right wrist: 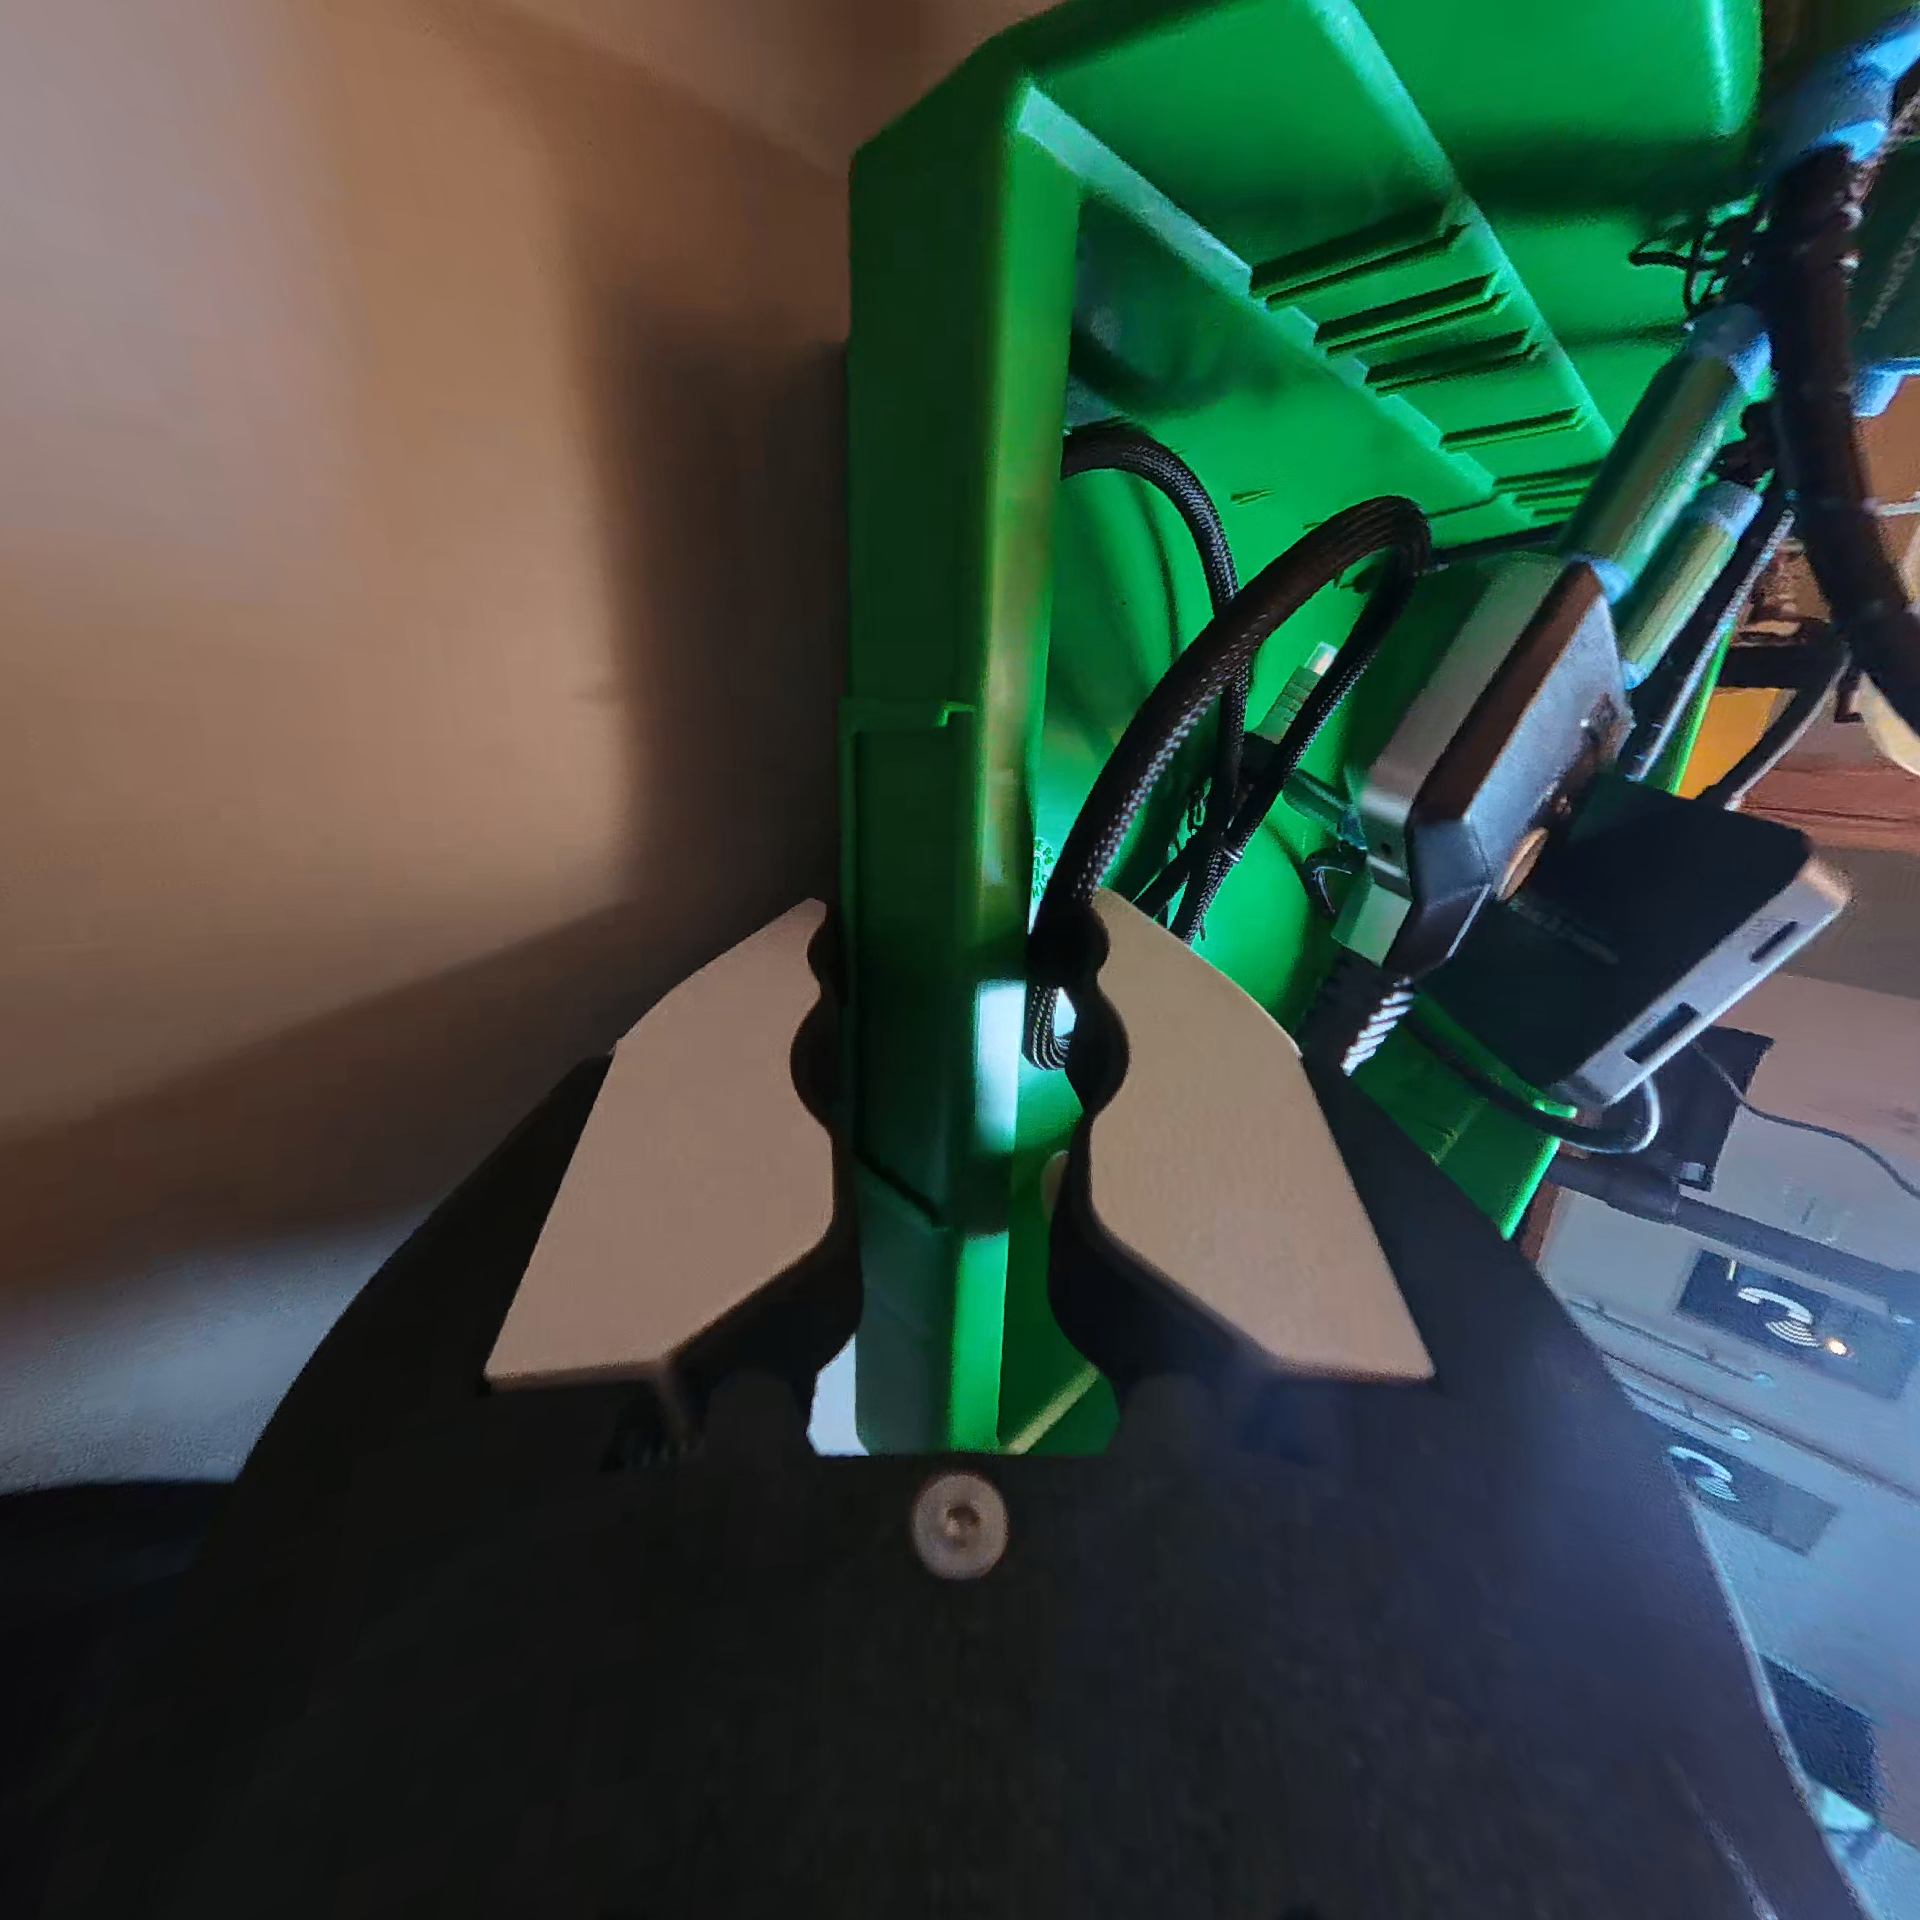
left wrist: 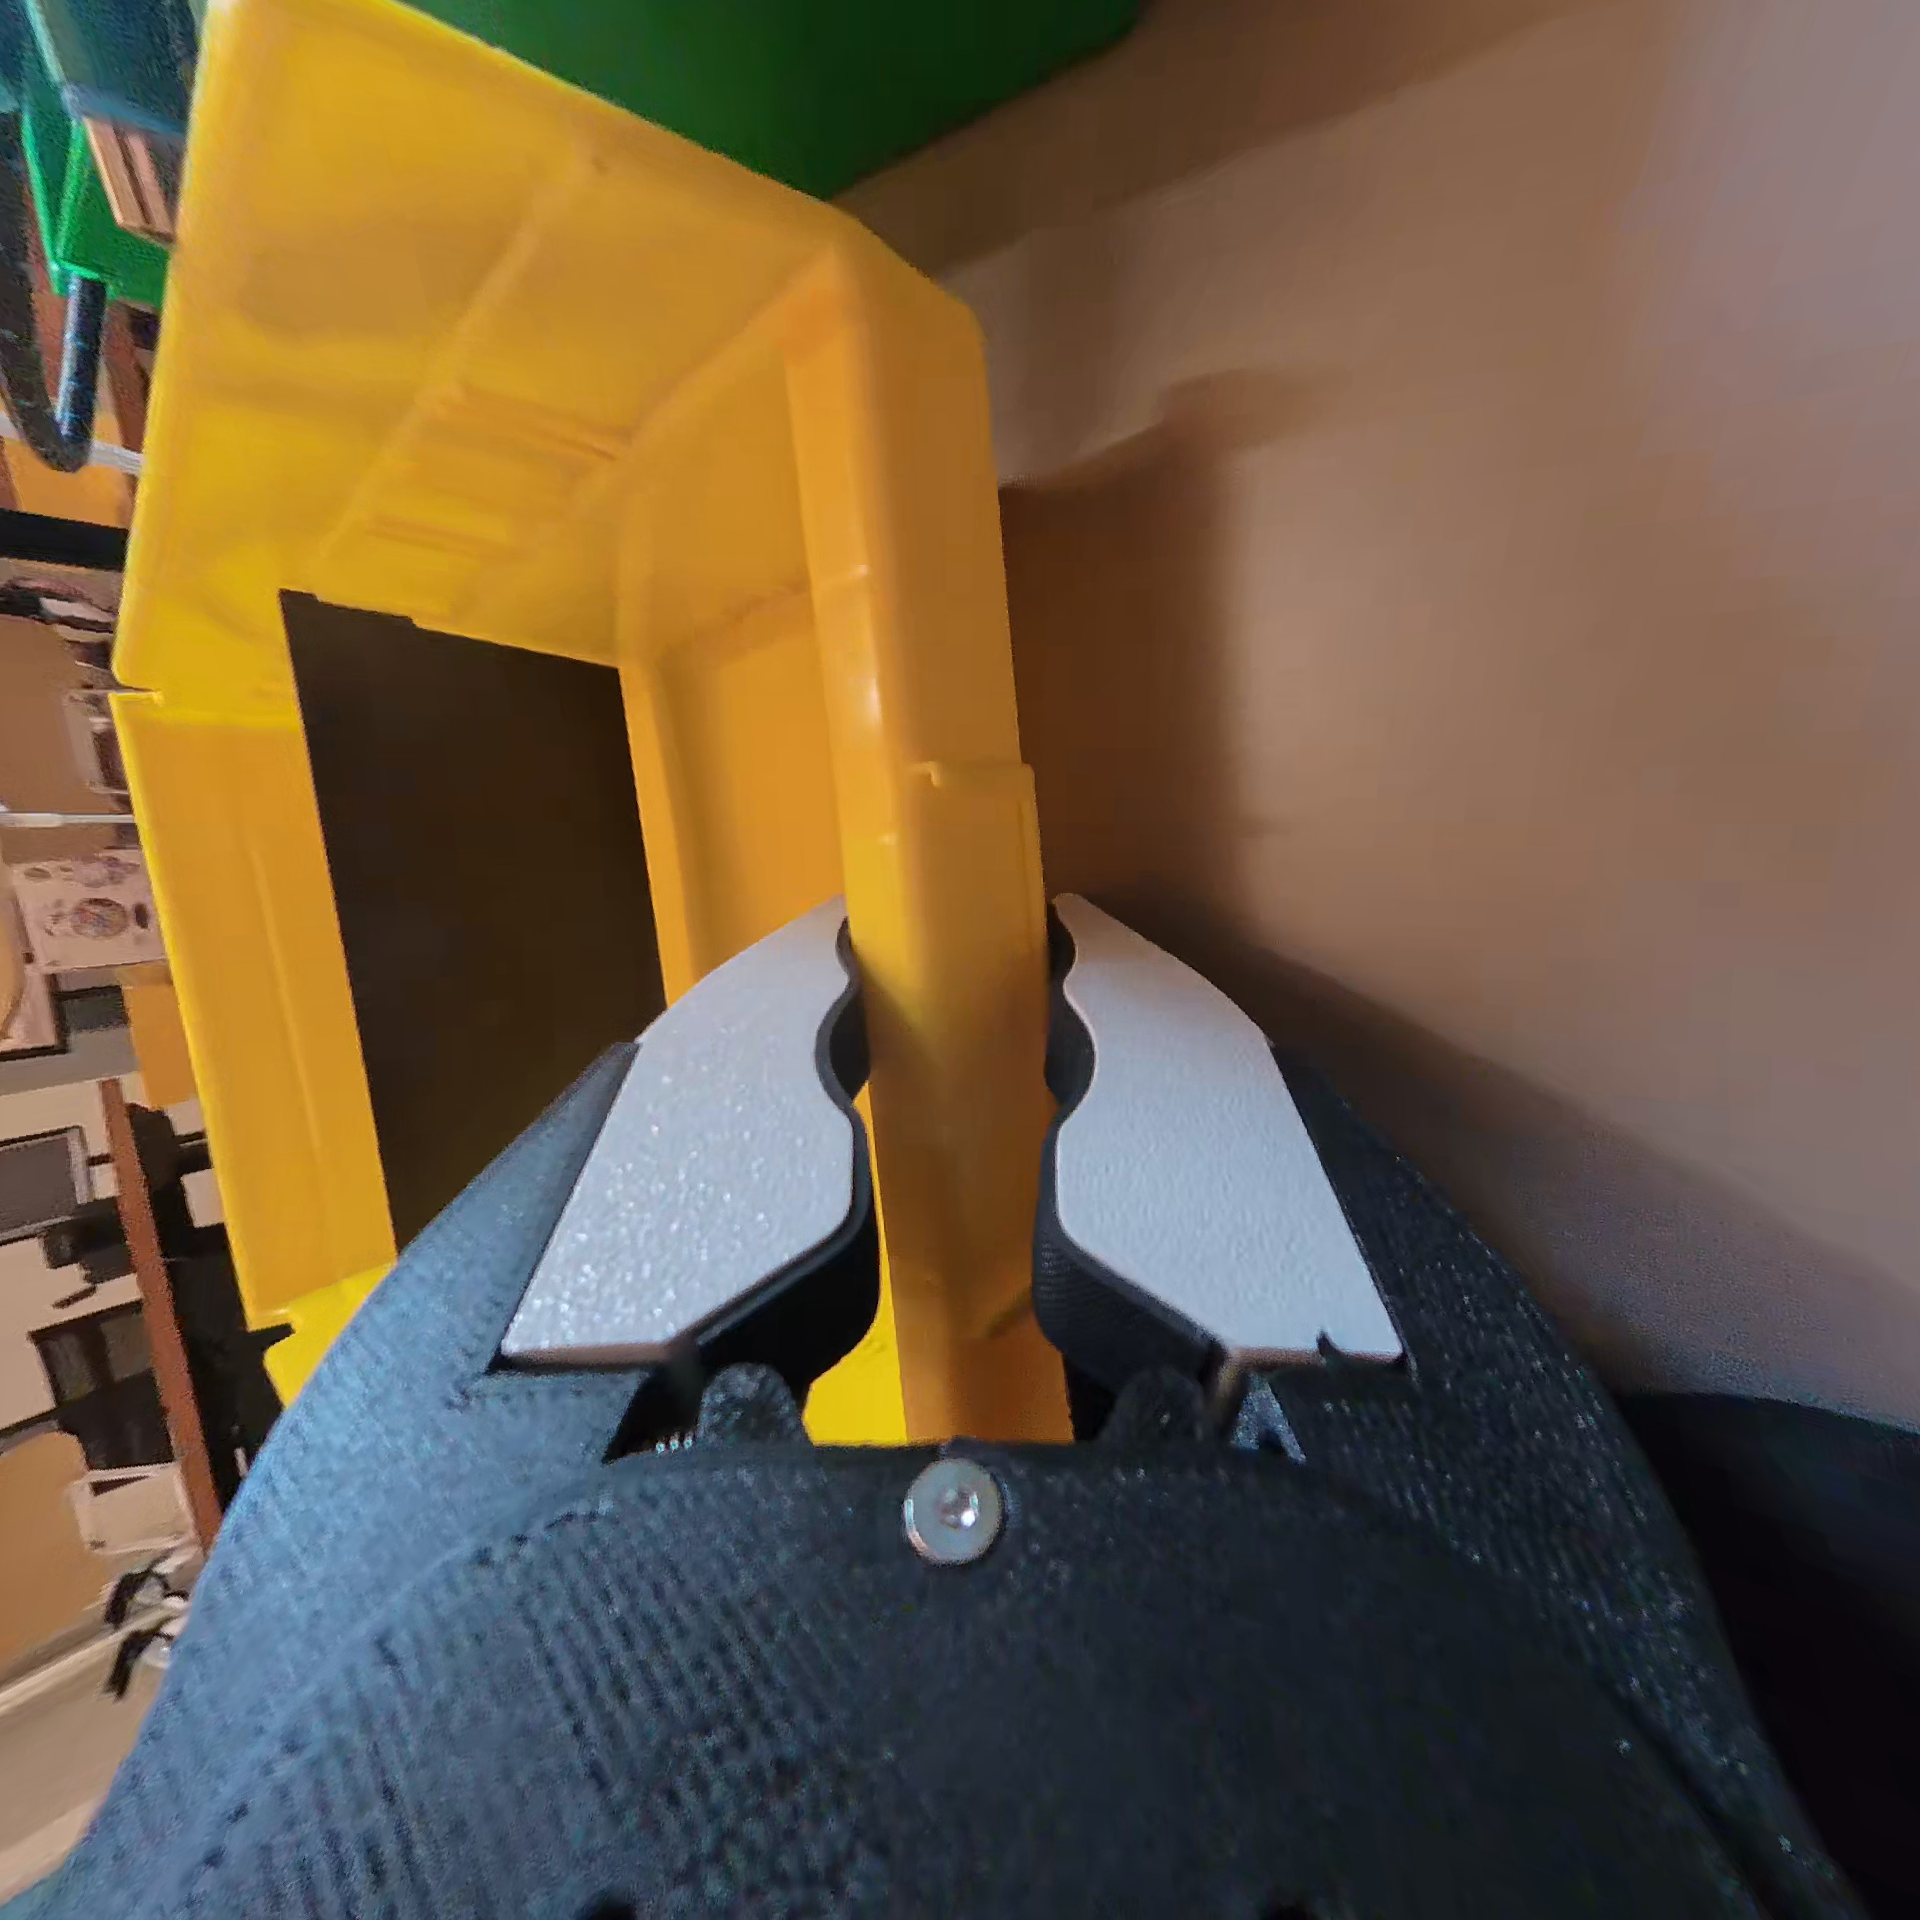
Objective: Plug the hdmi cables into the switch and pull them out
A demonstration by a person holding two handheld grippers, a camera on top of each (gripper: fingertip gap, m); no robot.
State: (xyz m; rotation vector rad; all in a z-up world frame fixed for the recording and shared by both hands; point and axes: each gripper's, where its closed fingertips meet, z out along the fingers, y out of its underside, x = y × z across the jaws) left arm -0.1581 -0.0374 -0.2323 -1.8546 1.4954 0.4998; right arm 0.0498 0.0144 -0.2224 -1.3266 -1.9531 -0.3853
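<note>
My left gripper (left wrist: 951,925) is shut on the side wall of a yellow bin (left wrist: 914,665), which is turned on its side and looks empty. My right gripper (right wrist: 956,935) is shut on the side wall of a green bin (right wrist: 925,540), also tipped. Inside the green bin lie black braided HDMI cables (right wrist: 1174,727) and a grey switch box (right wrist: 1496,779) with a second grey and black box (right wrist: 1662,935) over it. Silver cable plugs (right wrist: 1662,488) stick out at the upper right. A cable loop touches the right gripper's right finger.
A tan wall or surface (left wrist: 1455,520) fills the space beside both bins. The green bin (left wrist: 790,73) shows above the yellow one in the left wrist view. A cluttered room with desks (left wrist: 73,1143) and grey equipment (right wrist: 1766,1351) lies beyond. My right fingertips sit around 20 cm from my left ones.
</note>
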